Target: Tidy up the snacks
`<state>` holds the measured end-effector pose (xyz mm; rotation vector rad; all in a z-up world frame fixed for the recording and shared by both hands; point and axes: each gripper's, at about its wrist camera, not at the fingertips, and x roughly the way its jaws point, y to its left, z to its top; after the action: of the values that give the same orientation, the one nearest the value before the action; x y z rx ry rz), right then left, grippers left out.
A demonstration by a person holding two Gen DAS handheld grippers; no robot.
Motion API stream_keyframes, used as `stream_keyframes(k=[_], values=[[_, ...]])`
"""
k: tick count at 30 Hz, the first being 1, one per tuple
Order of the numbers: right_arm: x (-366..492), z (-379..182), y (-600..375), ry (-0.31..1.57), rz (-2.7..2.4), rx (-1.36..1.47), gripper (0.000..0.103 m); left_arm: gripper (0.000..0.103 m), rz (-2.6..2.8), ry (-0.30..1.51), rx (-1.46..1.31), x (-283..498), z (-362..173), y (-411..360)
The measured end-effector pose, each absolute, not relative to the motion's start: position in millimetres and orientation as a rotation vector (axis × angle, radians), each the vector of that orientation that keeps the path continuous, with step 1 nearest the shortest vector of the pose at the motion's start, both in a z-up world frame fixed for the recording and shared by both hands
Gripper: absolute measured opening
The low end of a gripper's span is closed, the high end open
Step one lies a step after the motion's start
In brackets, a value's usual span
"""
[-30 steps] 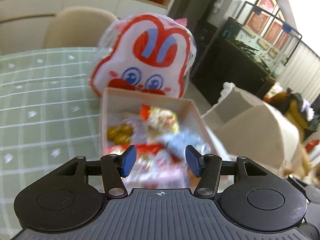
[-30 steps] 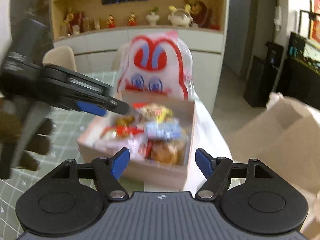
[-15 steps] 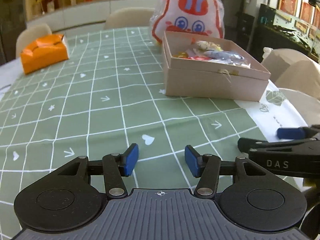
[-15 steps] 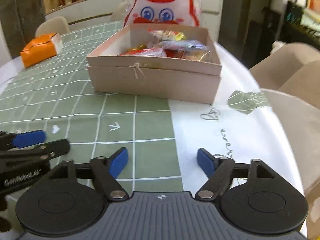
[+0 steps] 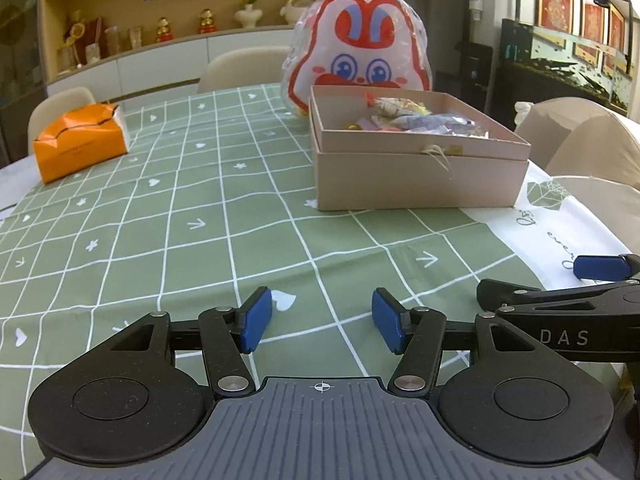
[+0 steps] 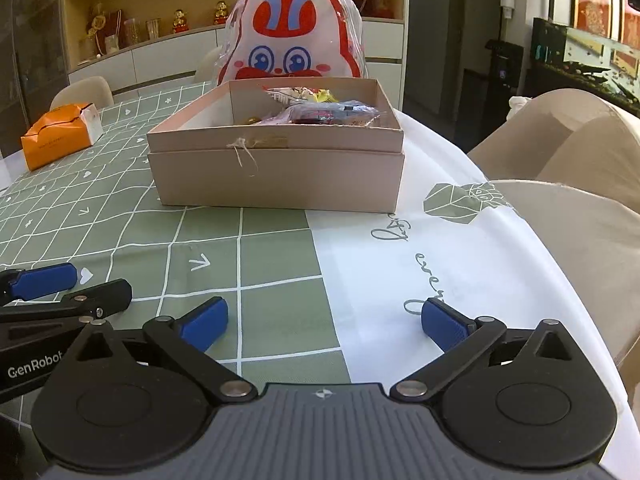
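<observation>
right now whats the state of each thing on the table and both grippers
cardboard box: open, no lid on, upright on the tablecloth
snacks: wrapped, piled inside the box
rabbit bag: upright behind the box, clear plastic, closed as far as shows
orange box: on the far left of the table, top flaps creased
left gripper: open, empty, jaws just opening
right gripper: wide open, empty, jaws just opening

matt cardboard box [image 6: 280, 176] — glossy plastic bunny bag [image 6: 294, 36].
</observation>
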<state>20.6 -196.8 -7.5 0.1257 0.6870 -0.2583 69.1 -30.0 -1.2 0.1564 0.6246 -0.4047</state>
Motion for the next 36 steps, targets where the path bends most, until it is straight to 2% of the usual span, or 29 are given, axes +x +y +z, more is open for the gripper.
stream_keyframes(k=[36], values=[[21.2, -7.7, -196.8, 0.687, -0.258, 0.125, 0.103, 0.061, -0.405, 0.625, 0.151, 66.5, -1.8, -27.6]])
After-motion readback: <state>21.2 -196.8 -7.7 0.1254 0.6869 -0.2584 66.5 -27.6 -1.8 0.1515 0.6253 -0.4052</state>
